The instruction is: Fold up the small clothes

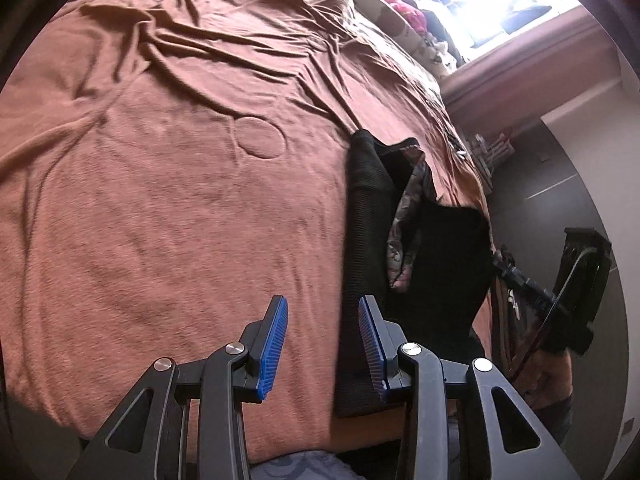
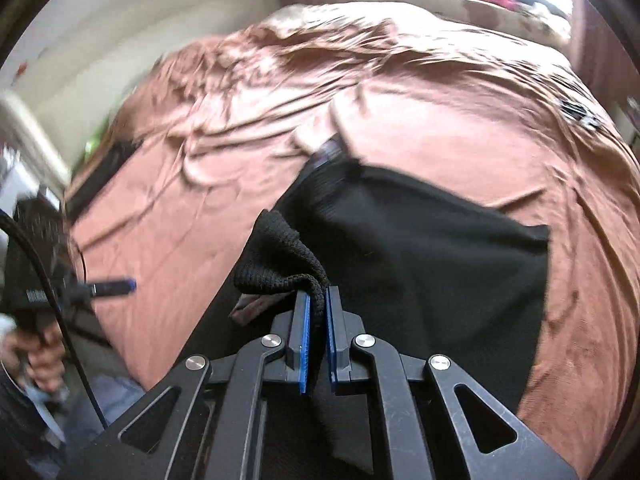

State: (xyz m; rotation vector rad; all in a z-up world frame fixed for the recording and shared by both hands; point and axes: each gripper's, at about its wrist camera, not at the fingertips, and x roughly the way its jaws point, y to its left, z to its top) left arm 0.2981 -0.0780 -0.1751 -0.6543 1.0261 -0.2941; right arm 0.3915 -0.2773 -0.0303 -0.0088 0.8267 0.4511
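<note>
A black knitted garment (image 1: 368,216) lies on the brown blanket near the bed's right edge, with a patterned lining (image 1: 406,216) showing at its fold. My left gripper (image 1: 322,316) hovers open over the garment's near left edge, and its blue pads (image 1: 274,332) touch nothing. My right gripper (image 2: 318,300) is shut on a bunched corner of the black garment (image 2: 420,240), which is lifted off the blanket. The right gripper (image 1: 504,264) also appears in the left wrist view at the garment's right side. The left gripper (image 2: 116,287) shows blurred at the left of the right wrist view.
The wrinkled brown blanket (image 1: 180,200) covers the whole bed. Soft toys and pillows (image 1: 404,8) are heaped at the far end under a bright window. Grey floor (image 1: 560,184) lies beyond the bed's right edge. A person's hand (image 2: 40,356) holds the left gripper's handle.
</note>
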